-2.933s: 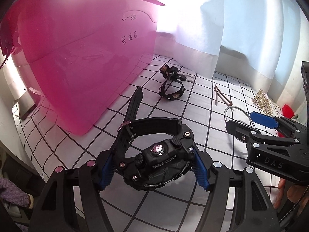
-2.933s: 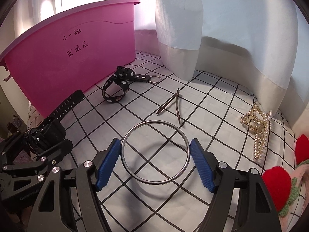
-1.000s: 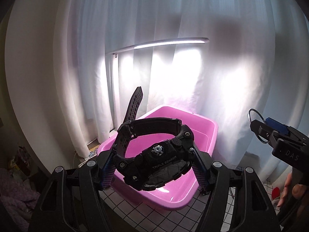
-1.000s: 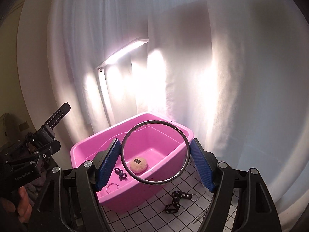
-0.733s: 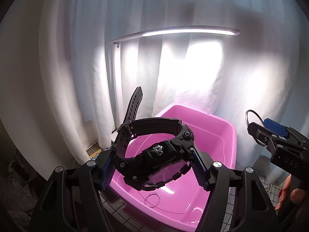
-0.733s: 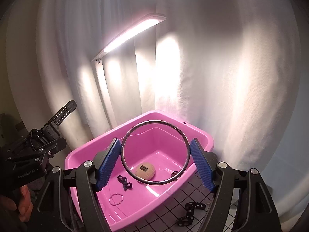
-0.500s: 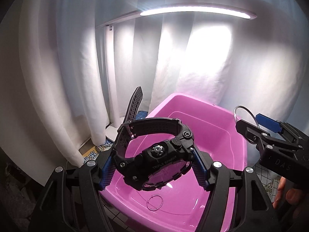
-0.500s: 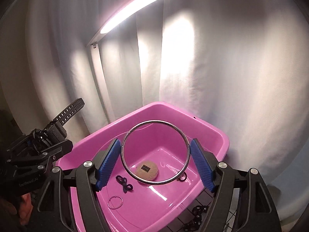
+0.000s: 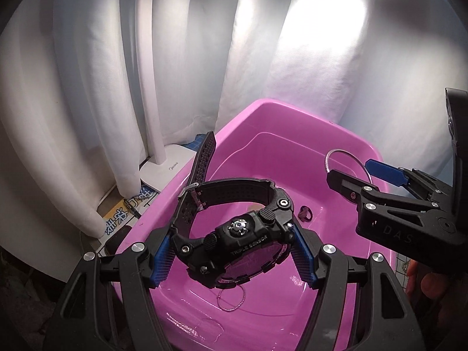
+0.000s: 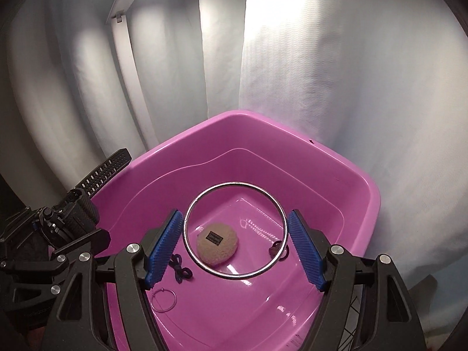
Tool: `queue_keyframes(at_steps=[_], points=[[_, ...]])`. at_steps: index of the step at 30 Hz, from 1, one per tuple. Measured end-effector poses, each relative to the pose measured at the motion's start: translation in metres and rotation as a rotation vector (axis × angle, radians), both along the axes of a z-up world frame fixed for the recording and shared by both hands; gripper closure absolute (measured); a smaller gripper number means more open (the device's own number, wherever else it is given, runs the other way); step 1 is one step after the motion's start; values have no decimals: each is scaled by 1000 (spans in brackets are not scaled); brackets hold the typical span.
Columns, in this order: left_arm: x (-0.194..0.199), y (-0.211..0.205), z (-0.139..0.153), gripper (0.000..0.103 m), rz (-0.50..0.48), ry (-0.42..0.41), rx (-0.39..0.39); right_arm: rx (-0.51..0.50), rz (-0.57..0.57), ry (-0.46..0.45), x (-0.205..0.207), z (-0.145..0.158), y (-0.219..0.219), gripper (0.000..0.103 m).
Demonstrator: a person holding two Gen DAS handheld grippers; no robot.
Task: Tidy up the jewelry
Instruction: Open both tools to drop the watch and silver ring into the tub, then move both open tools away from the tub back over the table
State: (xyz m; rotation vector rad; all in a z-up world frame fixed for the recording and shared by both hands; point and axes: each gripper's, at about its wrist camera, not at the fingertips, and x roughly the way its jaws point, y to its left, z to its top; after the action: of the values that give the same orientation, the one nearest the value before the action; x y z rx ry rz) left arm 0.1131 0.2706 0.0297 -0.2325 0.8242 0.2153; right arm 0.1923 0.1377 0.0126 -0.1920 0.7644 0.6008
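Left gripper (image 9: 231, 254) is clamped on a chunky black digital wristwatch (image 9: 234, 234) by the sides of its case, blue ribbed pads (image 9: 159, 259) pressed against it, strap looped above with the loose perforated tail sticking up. Right gripper (image 10: 235, 241) is closed on a thin silver metal bangle (image 10: 234, 229), pinched across its widest span between blue pads. Both items are held in the air over the open pink plastic tub (image 10: 362, 196).

Handling, as judged: the watch is likely the heavier piece, with a stiff case and a floppy rubber strap; the case-side hold looks sound. The bangle is rigid, light and smooth, so it could slip or pivot out of a pinch at only two points; it would bounce and roll if released.

Below, on the tub floor, are seen a round beige fuzzy pad with a small dark label (image 10: 218, 244), a dark knotted cord piece (image 10: 180, 269), a thin wire hoop (image 10: 165, 299) and a small dark ring item (image 10: 276, 247). Behind the tub are a white lamp post (image 9: 149, 87) and white curtain (image 10: 336, 73).

Compared with about three seconds ago, both pieces were on the checked worktop beside the tub; they have now been lifted and carried over its opening, grips unchanged.
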Motion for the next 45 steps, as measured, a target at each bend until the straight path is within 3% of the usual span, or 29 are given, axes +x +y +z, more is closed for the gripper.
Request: queue_keyframes(at_steps=[20,33,35,37,45], points=[[16,8,-24,37,-15,95,-42,-80,-23,109,23,-29,15,31],[14,13,-28,36,-6,110,-64,-100,-35,111,23,-28,16,31],[12,15,-25,32,6,93,-40,-102,-34,114,23,-28,17,31],[10,15,-20,19,13,74,-14,-108,-36,110,23,-28,17,31],[6,15,-14,18,21,54,1,-108,-41,100,21,-23,16,30]])
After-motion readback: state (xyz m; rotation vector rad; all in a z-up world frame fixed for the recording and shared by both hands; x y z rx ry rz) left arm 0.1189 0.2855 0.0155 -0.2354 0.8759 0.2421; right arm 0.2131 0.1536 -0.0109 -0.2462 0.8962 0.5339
